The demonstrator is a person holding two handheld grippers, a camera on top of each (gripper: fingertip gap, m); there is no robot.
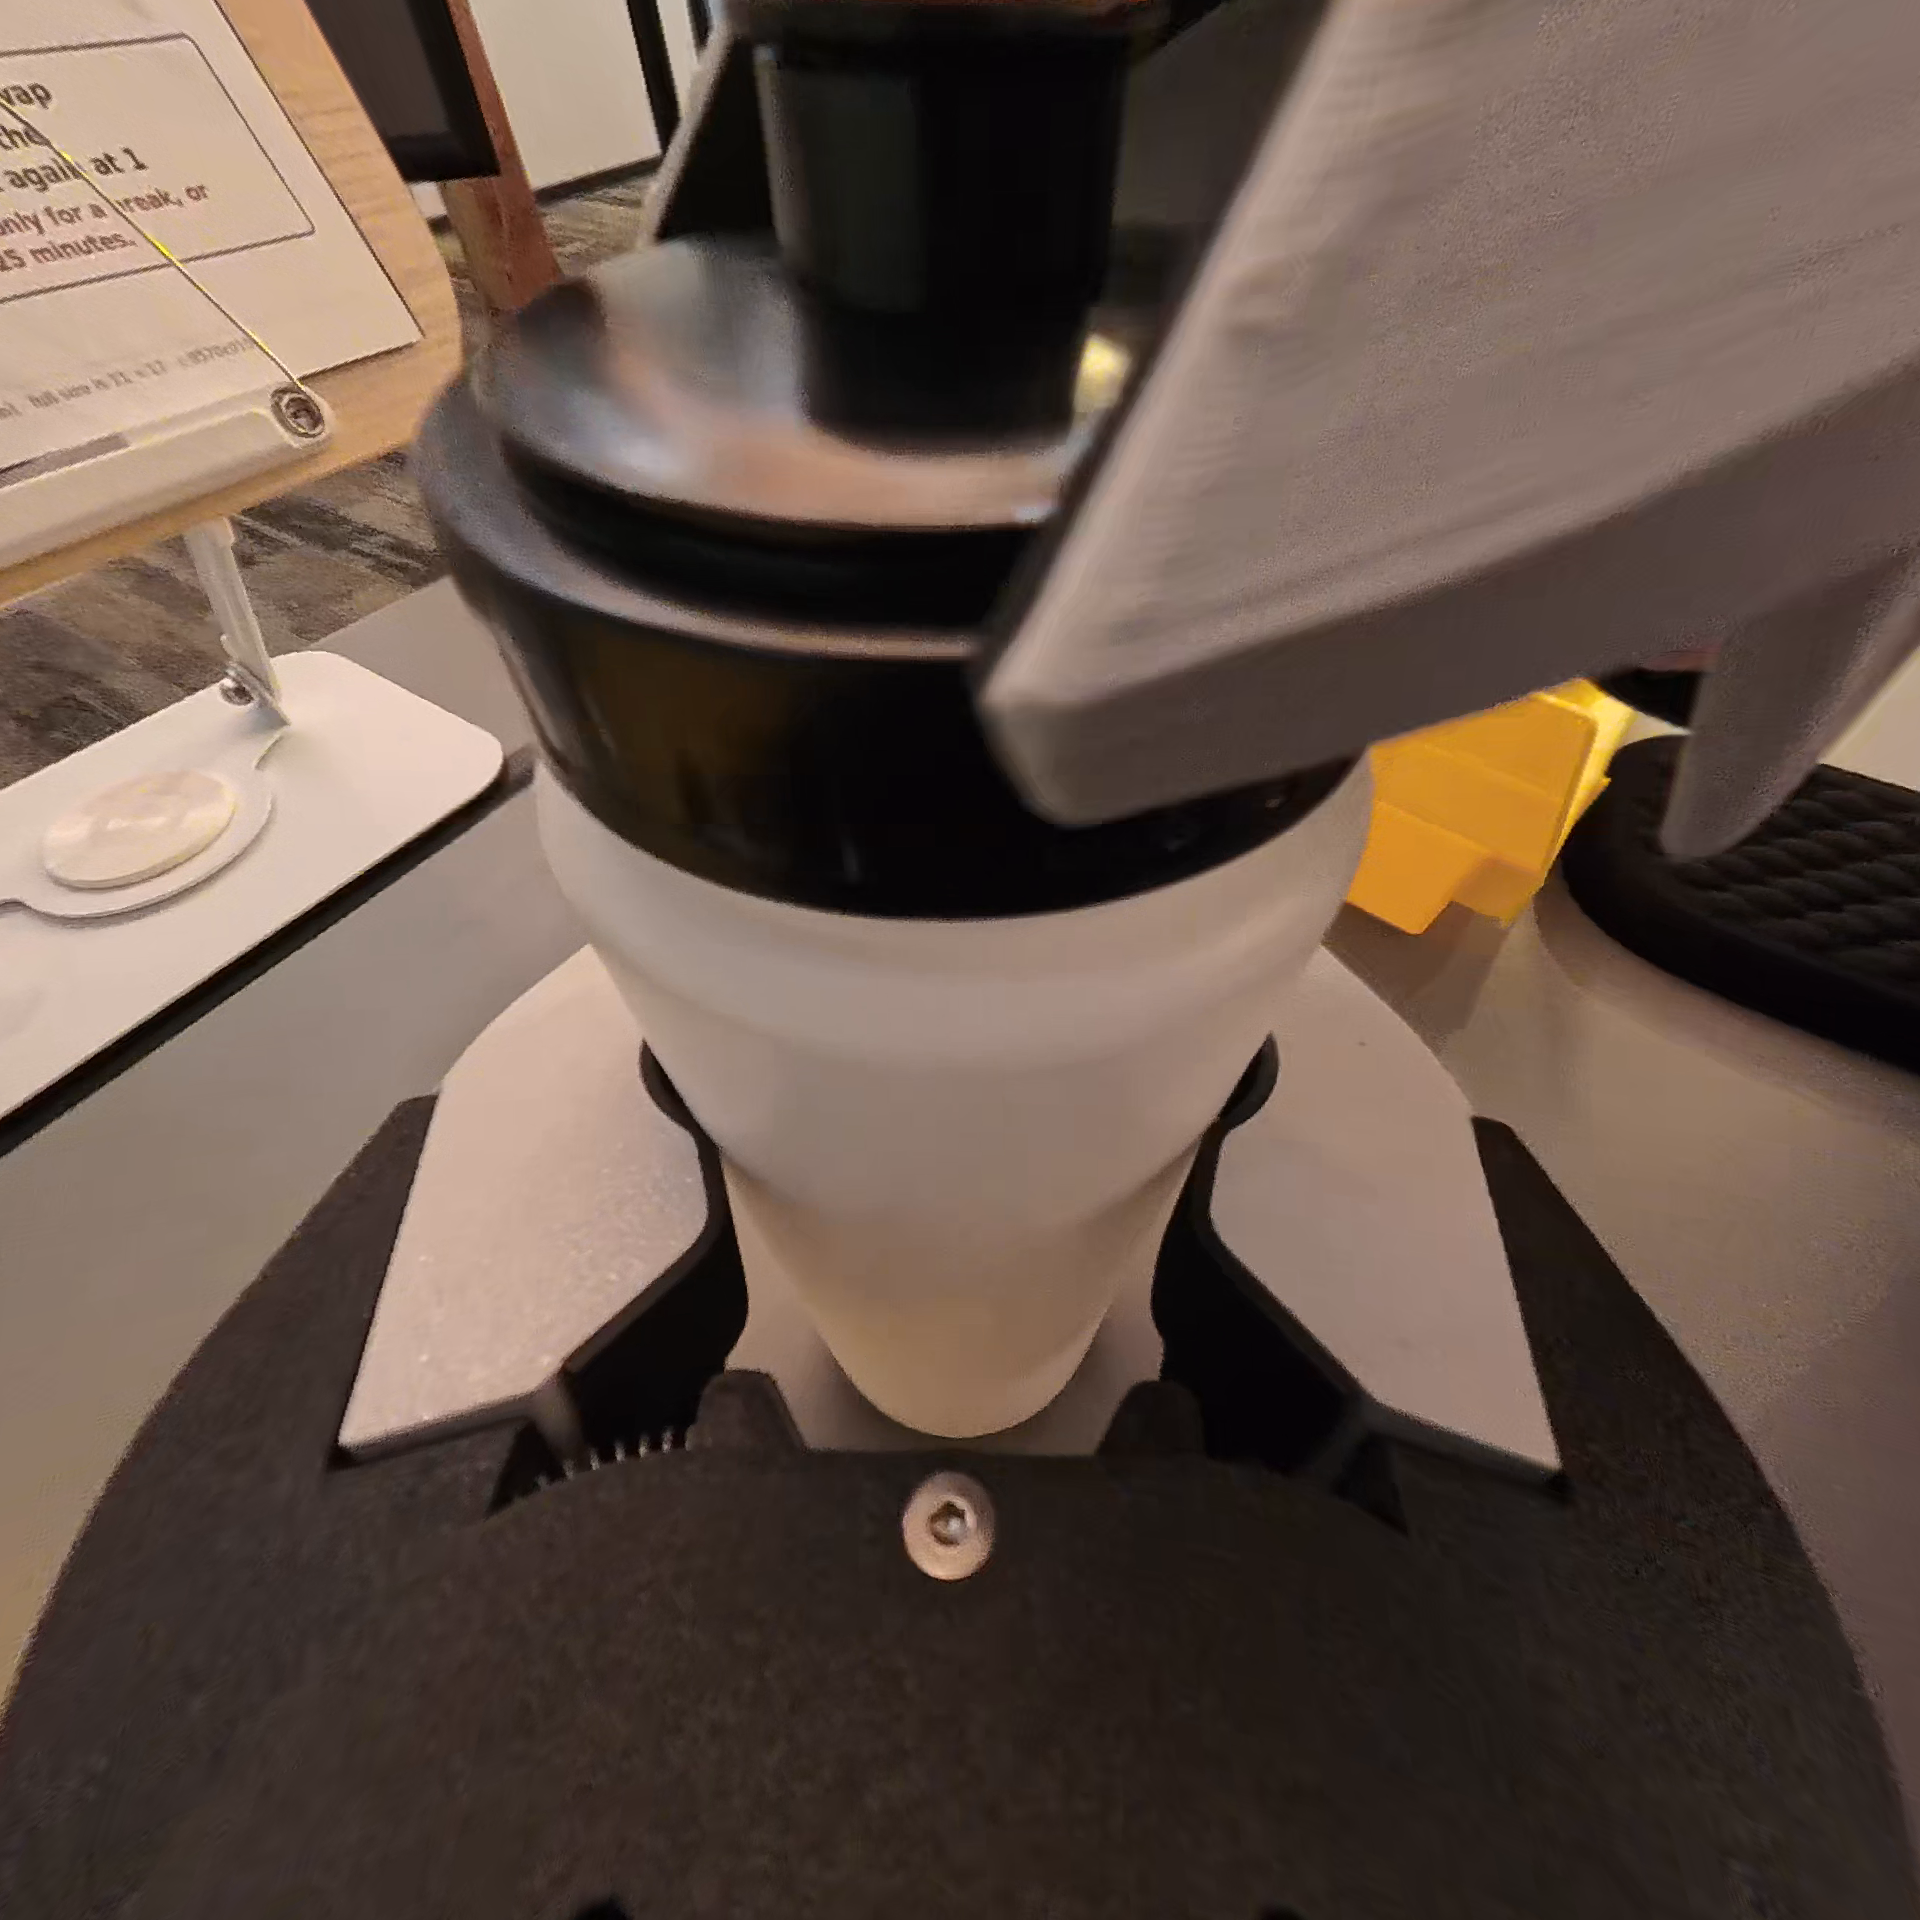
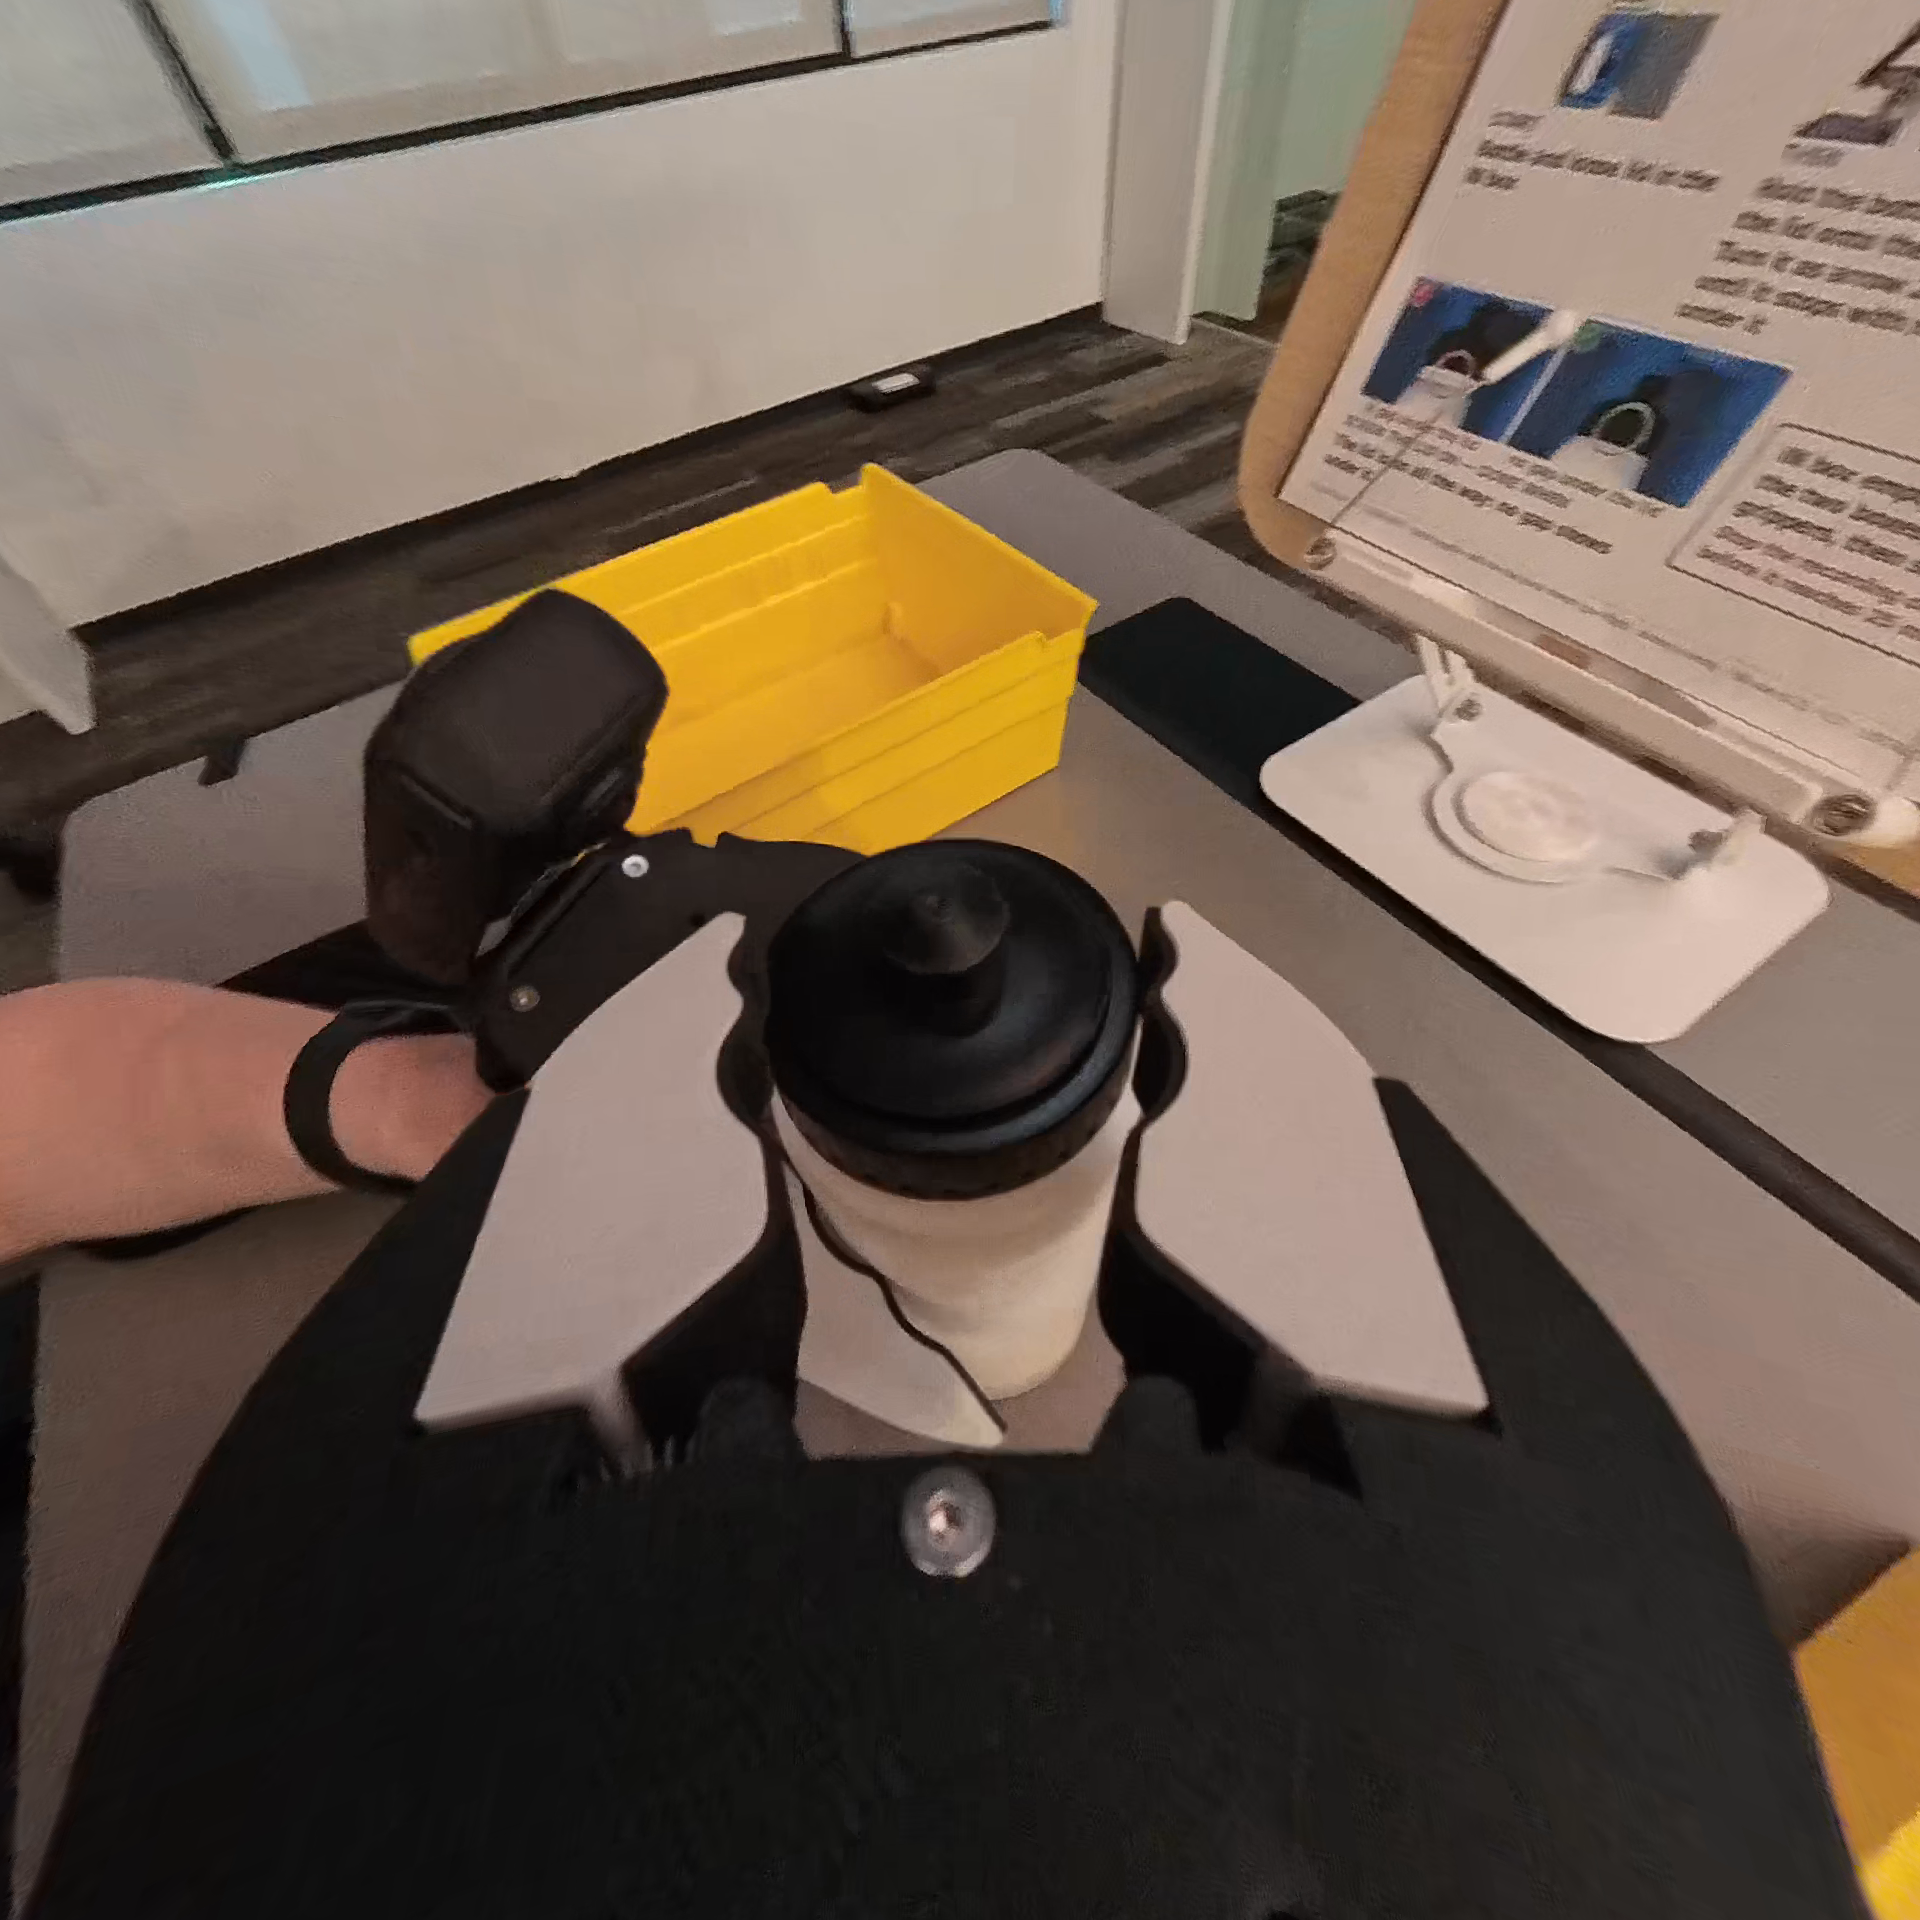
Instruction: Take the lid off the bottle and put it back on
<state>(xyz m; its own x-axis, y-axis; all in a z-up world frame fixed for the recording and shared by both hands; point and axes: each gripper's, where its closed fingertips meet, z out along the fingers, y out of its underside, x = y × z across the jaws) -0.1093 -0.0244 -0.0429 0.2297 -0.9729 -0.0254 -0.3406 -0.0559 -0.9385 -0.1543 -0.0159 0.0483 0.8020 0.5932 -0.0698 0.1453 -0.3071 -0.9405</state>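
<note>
The left gripper (image 1: 956,1122) pinches the white plastic bottle (image 1: 935,1091) around its body. The right gripper (image 2: 951,997) clamps its jaws on the black screw-on lid (image 2: 951,997) atop the bottle. A yellow plastic bin (image 2: 831,665) sits near the grey table's (image 2: 1558,1195) far edge.

bottle (image 2: 951,1268) upright on the counter (image 2: 1299,582), lid (image 2: 945,1008) on top.
bin (image 2: 831,675) sits behind it; document stand (image 2: 1538,862) to its right.
</note>
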